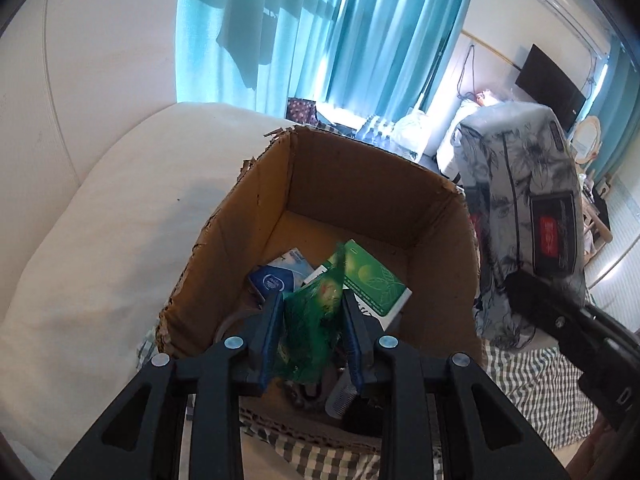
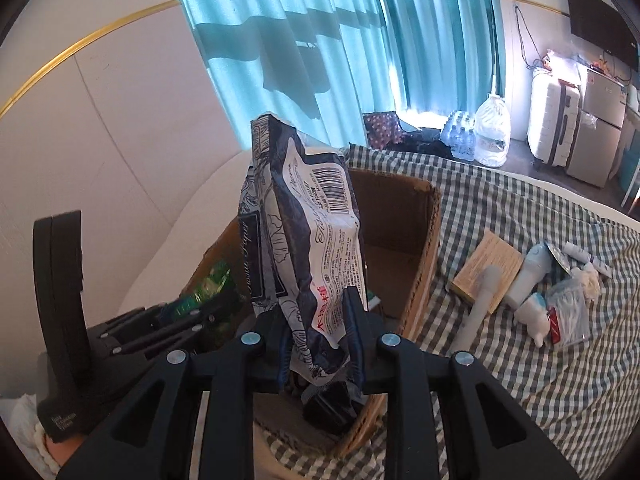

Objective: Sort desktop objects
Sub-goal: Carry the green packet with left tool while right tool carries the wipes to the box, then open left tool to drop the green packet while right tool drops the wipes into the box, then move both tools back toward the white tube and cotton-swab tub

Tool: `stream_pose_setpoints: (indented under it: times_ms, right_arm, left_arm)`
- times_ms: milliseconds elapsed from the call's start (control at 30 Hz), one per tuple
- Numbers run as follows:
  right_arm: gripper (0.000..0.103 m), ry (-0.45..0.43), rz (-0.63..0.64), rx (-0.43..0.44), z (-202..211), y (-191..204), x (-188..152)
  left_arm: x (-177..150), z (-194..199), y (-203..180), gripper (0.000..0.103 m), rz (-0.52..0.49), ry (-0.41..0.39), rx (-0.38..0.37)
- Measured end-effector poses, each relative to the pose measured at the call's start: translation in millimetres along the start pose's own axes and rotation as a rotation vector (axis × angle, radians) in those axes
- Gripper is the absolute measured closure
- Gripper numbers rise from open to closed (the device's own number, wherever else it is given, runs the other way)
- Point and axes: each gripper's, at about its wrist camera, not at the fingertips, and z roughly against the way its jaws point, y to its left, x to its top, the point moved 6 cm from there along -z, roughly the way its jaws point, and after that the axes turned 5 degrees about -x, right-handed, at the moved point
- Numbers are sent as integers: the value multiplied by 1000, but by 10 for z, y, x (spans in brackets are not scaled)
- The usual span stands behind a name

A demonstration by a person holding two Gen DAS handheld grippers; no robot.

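Observation:
My left gripper [image 1: 310,306] is shut on a green crinkly packet [image 1: 316,320] and holds it over the open cardboard box [image 1: 440,264]. In the box lie a green card box [image 1: 370,280] and a blue-and-white box [image 1: 280,276]. My right gripper [image 2: 318,304] is shut on a floral tissue pack [image 2: 308,248], held upright above the same cardboard box [image 2: 424,248]. That tissue pack [image 1: 520,184] also shows at the right of the left wrist view. The left gripper with the green packet [image 2: 210,284] shows at the left of the right wrist view.
The box sits on a green checked bedspread [image 2: 520,360]. On it to the right lie a tan flat box [image 2: 496,260], a white tube [image 2: 480,308], white bottles [image 2: 532,268] and a bag of cotton swabs [image 2: 568,308]. A white padded headboard [image 1: 100,220] stands left of the box.

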Motion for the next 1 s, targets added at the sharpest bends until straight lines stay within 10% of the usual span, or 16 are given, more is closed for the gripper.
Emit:
stream_pose_setpoints:
  times_ms: [133,1000]
  right_arm:
    - [23,-60,-25,-12,99,-42,120]
    - [6,-285,-229,-296,2091,-1705,-949]
  left_arm:
    - [-9,19,-34,19,12,5,-2]
    - [-625,826,-1584,0,-139,-27,11]
